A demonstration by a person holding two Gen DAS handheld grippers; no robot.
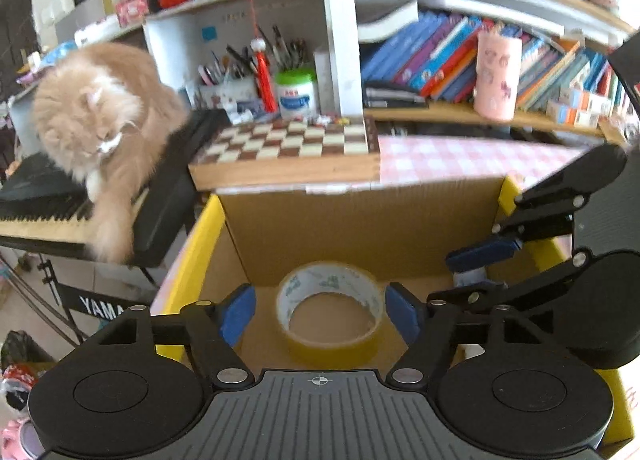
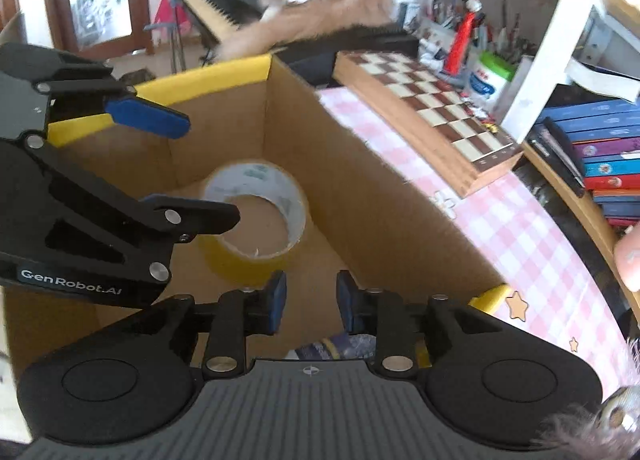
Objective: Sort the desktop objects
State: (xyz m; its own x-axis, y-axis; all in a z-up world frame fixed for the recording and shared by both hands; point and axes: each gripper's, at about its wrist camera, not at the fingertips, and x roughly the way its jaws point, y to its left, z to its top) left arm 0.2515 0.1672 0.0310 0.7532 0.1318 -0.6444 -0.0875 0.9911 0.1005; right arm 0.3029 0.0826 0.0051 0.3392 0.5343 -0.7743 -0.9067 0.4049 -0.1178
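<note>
Cluttered study bench with pink gingham cloth: tape roll lies flat on the floor of the yellow-edged cardboard box, between the spread fingers of the left tool, untouched. Looks light, rigid ring, slick outer wrap; I'd pinch across the wall, one finger through the core. Right tool part-open over something unclear; readable: "GenRobot.AI", "YAMA" on the keyboard stand.

A roll of tape lies flat on the bottom of the cardboard box. Behind the box, on the table, stands a chessboard, with a pen holder and a jar behind it. Left of the chessboard, a cat sits on a keyboard piano. Books fill the shelf at the right.
</note>
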